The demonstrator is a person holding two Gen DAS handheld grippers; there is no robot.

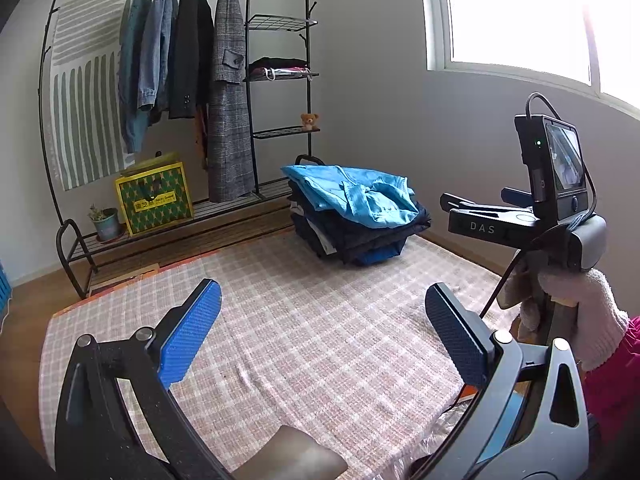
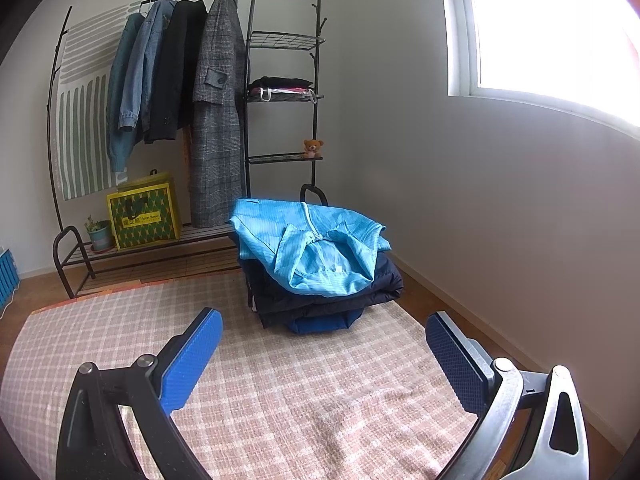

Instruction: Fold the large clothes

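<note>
A stack of folded clothes (image 1: 356,224) sits at the far edge of a pink checked blanket (image 1: 300,340), topped by a light blue jacket (image 1: 352,192). In the right wrist view the light blue jacket (image 2: 316,248) lies on dark navy garments (image 2: 320,300). My left gripper (image 1: 324,328) is open and empty above the blanket. My right gripper (image 2: 324,356) is open and empty above the blanket (image 2: 280,400), short of the stack. The right gripper's body (image 1: 532,216) shows at the right of the left wrist view, held by a gloved hand.
A black clothes rack (image 2: 248,120) with several hanging coats stands against the back wall, with a yellow-green bag (image 2: 144,216), a potted plant (image 2: 98,234) and a small teddy bear (image 2: 313,148) on its shelves. A bright window (image 2: 560,32) is at the right. Wooden floor surrounds the blanket.
</note>
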